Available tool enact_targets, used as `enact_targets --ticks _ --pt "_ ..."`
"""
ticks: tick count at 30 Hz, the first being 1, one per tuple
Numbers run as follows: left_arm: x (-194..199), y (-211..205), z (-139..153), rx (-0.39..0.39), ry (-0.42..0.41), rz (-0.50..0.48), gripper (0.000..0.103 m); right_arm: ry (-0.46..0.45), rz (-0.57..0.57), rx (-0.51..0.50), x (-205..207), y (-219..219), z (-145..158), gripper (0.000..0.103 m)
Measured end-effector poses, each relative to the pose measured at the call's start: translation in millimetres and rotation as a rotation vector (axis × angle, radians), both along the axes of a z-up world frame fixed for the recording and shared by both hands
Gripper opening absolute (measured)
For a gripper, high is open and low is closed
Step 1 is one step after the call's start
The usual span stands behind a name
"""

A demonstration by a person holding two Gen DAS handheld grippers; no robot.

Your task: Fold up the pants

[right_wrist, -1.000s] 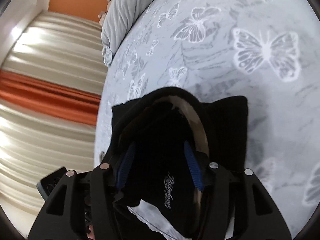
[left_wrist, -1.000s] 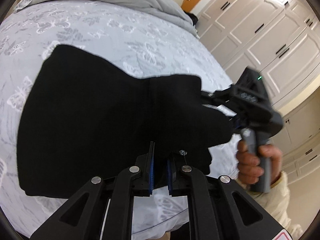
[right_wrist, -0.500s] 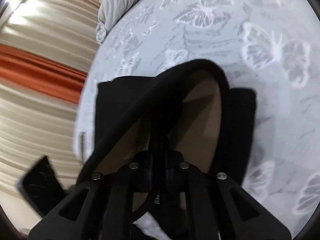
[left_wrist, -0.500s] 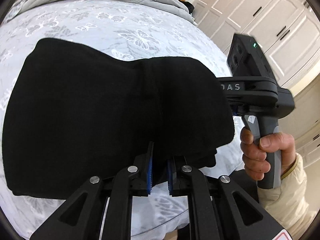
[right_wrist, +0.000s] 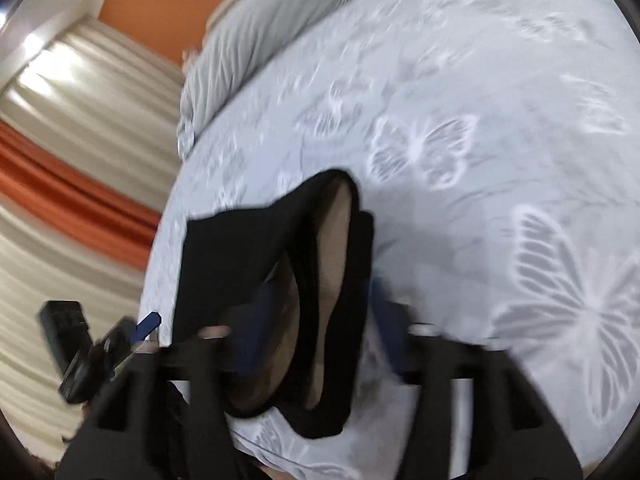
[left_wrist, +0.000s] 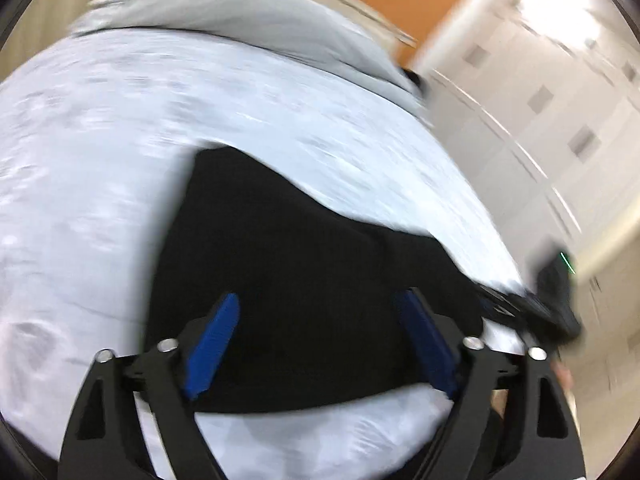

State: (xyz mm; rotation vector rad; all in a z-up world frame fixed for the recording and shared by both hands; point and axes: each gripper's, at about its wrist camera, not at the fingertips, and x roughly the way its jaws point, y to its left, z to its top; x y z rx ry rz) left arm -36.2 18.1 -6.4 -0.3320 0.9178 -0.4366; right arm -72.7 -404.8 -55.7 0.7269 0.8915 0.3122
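On the butterfly-print bedspread (right_wrist: 460, 92), near its front edge, lie the folded black pants (left_wrist: 312, 280). My left tongs (left_wrist: 320, 344) have just been opening and stand apart, clamping nothing. My right tongs (right_wrist: 316, 320) have been opening too, straddling the gaping waistband unpressed. Withdrawing carelessly could snag cloth and undo the fold.

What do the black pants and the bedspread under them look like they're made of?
The pants look like a soft, matte black knit, maybe fleece or jersey: no sheen, and they slump in thick rounded folds. A tan lining shows inside the waist opening. The bedspread looks like a smooth woven fabric, perhaps cotton or polyester, pale grey with white butterfly prints and a slight sheen. The blur leaves the weave unclear.
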Motion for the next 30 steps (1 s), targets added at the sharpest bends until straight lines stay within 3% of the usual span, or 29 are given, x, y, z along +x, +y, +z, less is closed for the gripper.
enact_targets --ticks 1,3,4,7,8,9,10,12,13,15,16,18,19,20,21,22,23,25,26,27,30 --pt "11.9 19.2 -4.3 0.029 0.027 0.068 0.083 -0.006 -0.008 0.017 -2.2 0.2 0.8 0.064" --pt "34.5 46.8 -23.7 0.048 0.115 0.140 0.083 -0.022 -0.009 0.065 -9.2 0.9 -1.5 0.082" --pt "40.6 52.3 -31.8 0.049 0.149 0.152 0.083 -0.026 -0.009 0.065 -10.2 4.6 -4.2 0.096" --pt "60.4 58.8 -77.4 -0.060 0.314 0.115 0.081 0.061 0.025 -0.047 5.5 34.7 -27.9 0.095" --pt "63.2 55.8 -89.4 -0.112 0.340 0.080 0.079 0.079 0.028 -0.071 10.9 46.9 -35.8 0.078" --pt "60.8 52.4 -91.7 -0.120 0.330 0.081 0.068 0.121 0.055 -0.068 18.9 57.8 -45.1 0.060" --pt "58.7 50.4 -91.1 -0.119 0.299 0.082 0.041 0.136 0.057 -0.048 23.3 63.3 -47.4 0.049" --pt "55.6 51.7 -79.2 -0.140 0.288 0.071 0.031 0.120 0.060 -0.093 25.6 71.2 -33.0 0.039" --pt "52.9 60.1 -67.6 -0.188 0.279 0.068 0.028 0.091 0.069 -0.078 21.9 72.7 -21.5 0.033" --pt "43.8 71.2 -44.1 -0.237 0.250 0.060 0.023 0.028 0.103 -0.037 13.3 79.3 3.3 0.033" --pt "35.9 76.7 -30.7 -0.219 0.217 0.061 0.020 0.006 0.129 -0.047 10.0 85.4 10.2 0.033" --pt "20.8 87.7 -16.3 -0.095 0.181 0.106 0.025 0.031 0.149 -0.099 10.2 93.8 -2.7 0.043" --pt "18.6 86.8 -20.9 -0.060 0.196 0.122 0.035 0.064 0.131 -0.166 11.9 96.1 -15.9 0.056" --pt "21.7 90.1 -37.1 0.016 0.235 0.141 0.036 0.121 0.067 -0.262 11.3 93.8 -30.7 0.062" --pt "22.2 90.8 -51.0 0.076 0.273 0.168 0.035 0.122 0.038 -0.237 8.9 88.0 -35.9 0.063" --pt "17.4 92.4 -57.1 0.080 0.284 0.185 0.036 0.094 0.003 -0.138 0.3 78.9 -33.7 0.056" --pt "9.6 100.3 -52.2 0.020 0.263 0.197 0.036 0.063 -0.032 -0.129 -8.1 75.7 -22.6 0.050" --pt "-2.0 104.4 -28.1 0.063 0.196 0.244 0.031 -0.004 -0.040 -0.224 -12.7 83.7 6.3 0.045" --pt "-2.9 98.7 -7.7 0.100 0.118 0.246 0.034 -0.040 -0.018 -0.251 -9.6 93.7 20.8 0.034" --pt "-0.3 91.7 8.3 0.127 0.067 0.231 0.036 -0.077 0.015 -0.265 -3.9 105.9 36.4 0.031" --pt "16.4 57.2 38.5 0.135 -0.024 0.149 0.047 -0.143 0.116 -0.316 24.8 147.1 59.2 0.029"
